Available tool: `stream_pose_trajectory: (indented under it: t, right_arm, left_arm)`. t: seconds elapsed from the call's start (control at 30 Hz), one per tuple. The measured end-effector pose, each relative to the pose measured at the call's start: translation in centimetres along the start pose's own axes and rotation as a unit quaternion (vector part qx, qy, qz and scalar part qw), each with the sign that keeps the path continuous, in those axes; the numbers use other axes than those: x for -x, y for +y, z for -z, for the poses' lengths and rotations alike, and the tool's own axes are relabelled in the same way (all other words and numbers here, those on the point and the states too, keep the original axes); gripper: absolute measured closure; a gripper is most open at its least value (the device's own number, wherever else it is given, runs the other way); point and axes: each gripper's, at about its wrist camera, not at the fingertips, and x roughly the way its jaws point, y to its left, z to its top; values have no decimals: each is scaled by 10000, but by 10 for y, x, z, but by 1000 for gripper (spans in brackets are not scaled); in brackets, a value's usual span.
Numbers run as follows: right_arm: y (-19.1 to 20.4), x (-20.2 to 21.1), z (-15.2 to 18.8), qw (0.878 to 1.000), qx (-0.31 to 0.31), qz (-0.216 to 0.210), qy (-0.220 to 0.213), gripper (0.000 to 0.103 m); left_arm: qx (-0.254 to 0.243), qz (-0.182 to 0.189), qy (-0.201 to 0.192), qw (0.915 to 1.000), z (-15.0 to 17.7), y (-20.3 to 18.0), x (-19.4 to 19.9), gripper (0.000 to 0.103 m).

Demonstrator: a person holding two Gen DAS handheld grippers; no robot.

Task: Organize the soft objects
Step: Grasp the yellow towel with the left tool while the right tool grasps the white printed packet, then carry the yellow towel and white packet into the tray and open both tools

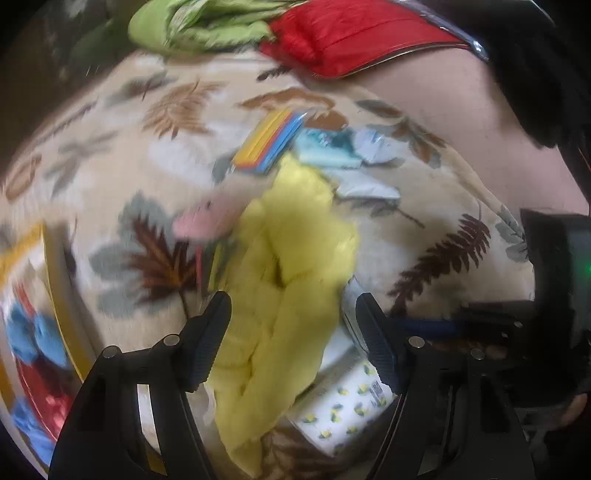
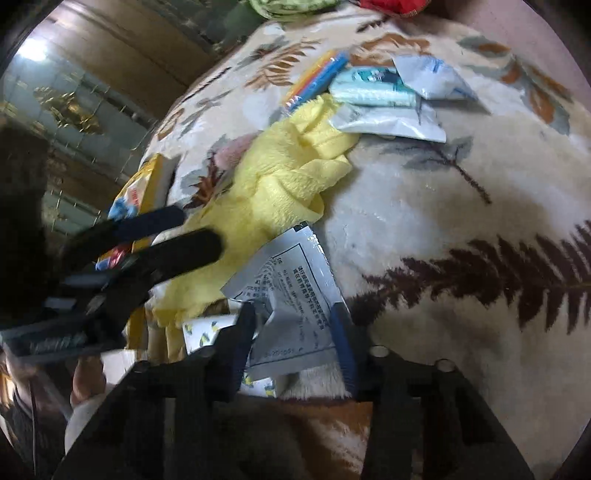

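A crumpled yellow cloth (image 1: 291,266) lies on the leaf-patterned blanket (image 1: 166,155); it also shows in the right wrist view (image 2: 280,177). My left gripper (image 1: 293,314) is open, its fingers on either side of the cloth's near end. It shows in the right wrist view (image 2: 192,232) over the cloth. My right gripper (image 2: 291,325) is open around a silver printed packet (image 2: 291,288). A lemon-print tissue pack (image 1: 343,406) lies under the cloth's edge. A pink soft item (image 1: 203,221) lies left of the cloth, blurred.
A multicoloured pack (image 1: 269,140), a teal pack (image 2: 369,92) and silver pouches (image 2: 391,122) lie at the far end of the cloth. A red cushion (image 1: 351,33) and green cloth (image 1: 195,26) sit at the back. A yellow-edged box (image 1: 33,314) stands left.
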Motion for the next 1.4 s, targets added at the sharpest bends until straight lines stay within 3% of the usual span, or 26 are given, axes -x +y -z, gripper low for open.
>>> stream_pose_trajectory:
  t: [0.1,0.2,0.27,0.3,0.33,0.43,0.53,0.63,0.7,0.77,0.87,0.9,0.97,1.07,1.2,1.3,1.4]
  right_arm:
    - [-2,11,5,9999,-9,-88,-128,77]
    - [-9,29,10,9990,-80,-185,-392,79]
    - [-12,38,11,9980,-152,-199,-583,79]
    - [-14,41,11,9977,-193,-95,-639,79]
    - [-16,43,11,9975,-216,-4,-678,79]
    - [-23,52,14,9972,-306,23,-687,79]
    - [-27,63,15,9965,-323,-114,-759,79]
    - [-20,69,17,9960,-313,-256,-797,79]
    - [-6,69,14,9959,-215,-307,-823,79]
    - [11,68,10,9957,-84,-383,-839,79]
    - [44,69,2,9949,217,-557,-815,79]
    - [56,71,0,9942,359,-589,-828,79]
    - [87,72,-5,9922,741,-645,-770,79]
    - [131,60,-13,9880,1196,-785,-580,78]
    - [183,23,-29,9814,1740,-806,-51,78]
    - [217,-8,-42,9751,2119,-606,229,78]
    - [243,-48,-54,9696,2371,-307,519,78]
  left_arm:
    - [109,288,-101,9995,-14,-4,3,32]
    - [149,-69,228,9996,-34,-9,-23,32]
    - [203,-65,595,9980,-42,-8,-46,32]
    - [273,-113,738,9968,-42,-6,-56,40]
    - [289,-9,847,9960,-42,-5,-63,56]
    - [454,230,638,9967,-38,0,-49,60]
    - [748,824,182,9936,-23,14,-8,61]
    - [1232,1589,-229,9793,7,34,36,61]
    - [1544,1817,-618,9692,29,46,65,61]
    - [1953,2058,-1214,9512,57,60,96,61]
    - [2771,2252,-2052,9113,106,89,136,61]
    - [2977,2136,-2246,9029,123,98,146,61]
    - [3231,1647,-2511,8975,149,112,166,61]
    - [3669,1445,-2856,8735,174,139,189,61]
    - [4024,921,-3030,8589,184,166,209,61]
    - [4125,491,-3025,8579,171,189,216,61]
    - [4325,483,-3098,8453,164,216,206,61]
